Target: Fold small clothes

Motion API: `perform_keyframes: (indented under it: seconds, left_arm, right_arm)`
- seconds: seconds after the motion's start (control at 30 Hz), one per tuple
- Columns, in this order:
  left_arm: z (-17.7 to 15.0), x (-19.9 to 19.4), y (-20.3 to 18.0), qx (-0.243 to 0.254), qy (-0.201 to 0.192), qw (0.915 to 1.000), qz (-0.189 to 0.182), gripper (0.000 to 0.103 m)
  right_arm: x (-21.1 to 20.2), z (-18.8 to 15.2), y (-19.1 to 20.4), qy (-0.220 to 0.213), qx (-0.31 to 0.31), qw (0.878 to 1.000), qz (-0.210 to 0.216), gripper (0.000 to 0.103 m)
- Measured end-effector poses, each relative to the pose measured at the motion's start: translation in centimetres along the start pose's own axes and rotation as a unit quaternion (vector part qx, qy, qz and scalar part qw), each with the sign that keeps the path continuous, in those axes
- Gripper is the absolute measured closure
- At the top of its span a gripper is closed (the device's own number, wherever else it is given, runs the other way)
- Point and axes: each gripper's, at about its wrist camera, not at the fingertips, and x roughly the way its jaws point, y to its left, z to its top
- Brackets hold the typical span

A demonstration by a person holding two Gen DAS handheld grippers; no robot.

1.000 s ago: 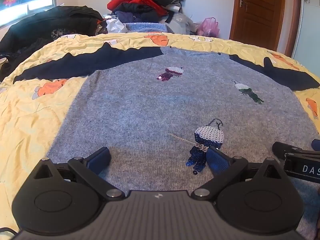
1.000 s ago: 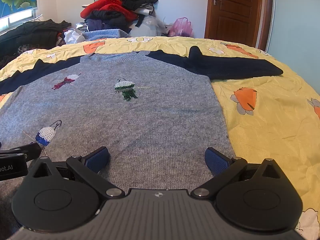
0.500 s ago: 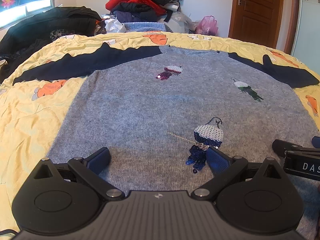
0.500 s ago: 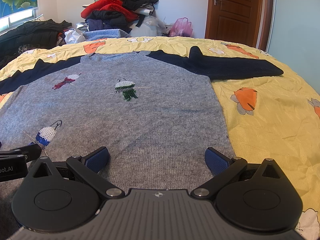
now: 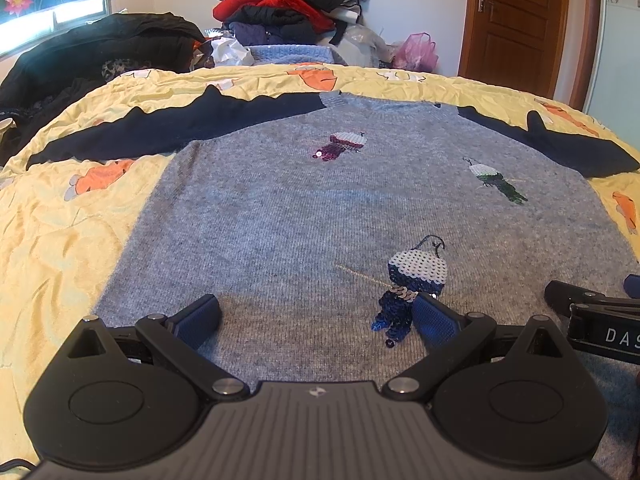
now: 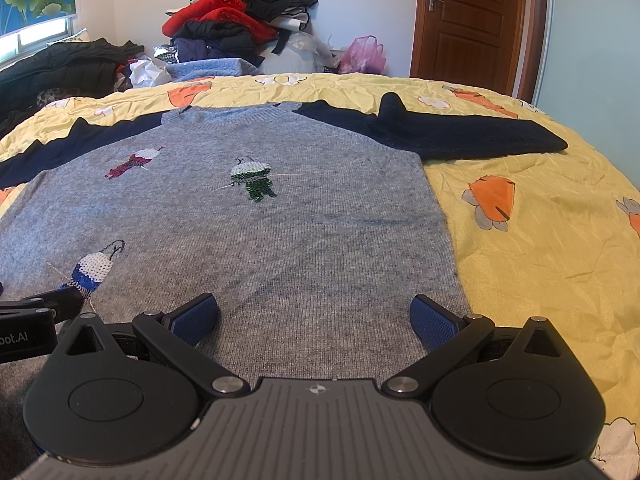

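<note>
**Both tools poised over the hem, sweater not yet gripped**

A grey knit sweater [image 5: 304, 208] with dark navy sleeves lies spread flat, front up, on a bed covered by a yellow sheet [image 6: 540, 240] printed with orange shapes. Its hem is at the near edge, its collar at the far side, and both sleeves stretch out sideways. The left sleeve [image 5: 168, 128] runs toward the left edge of the bed; the right sleeve [image 6: 460, 136] lies straight across the sheet to the right. Three sequinned figures decorate the front, the blue-and-white one [image 5: 412, 280] just beyond the left tool's right finger.

The left tool [image 5: 316, 316] sits low over the near left part of the hem, its jaws spread wide with nothing between them. The right tool [image 6: 316, 316] hangs over the near right part, equally released, its right finger close to the sweater's side edge. Each tool shows at the edge of the other's view.

Folding itself has not begun, I'd say; this looks like the approach to a first grasp. The next move likely calls for each tool to settle on an edge and pinch through the thick knit, without snagging the sequins.

Far behind, a heap of clothes [image 6: 240, 20] is piled against the wall beside a wooden door [image 6: 468, 20].
</note>
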Motion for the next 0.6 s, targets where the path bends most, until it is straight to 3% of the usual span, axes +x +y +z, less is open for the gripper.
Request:
perform_keyframes:
  seconds: [0.6]
  left_arm:
    - [0.09,0.05,-0.44,-0.002,-0.001,1.0,-0.002,0.0]
  right_arm:
    - [0.0,0.0,-0.01,0.0,0.0,1.0,0.0,0.0]
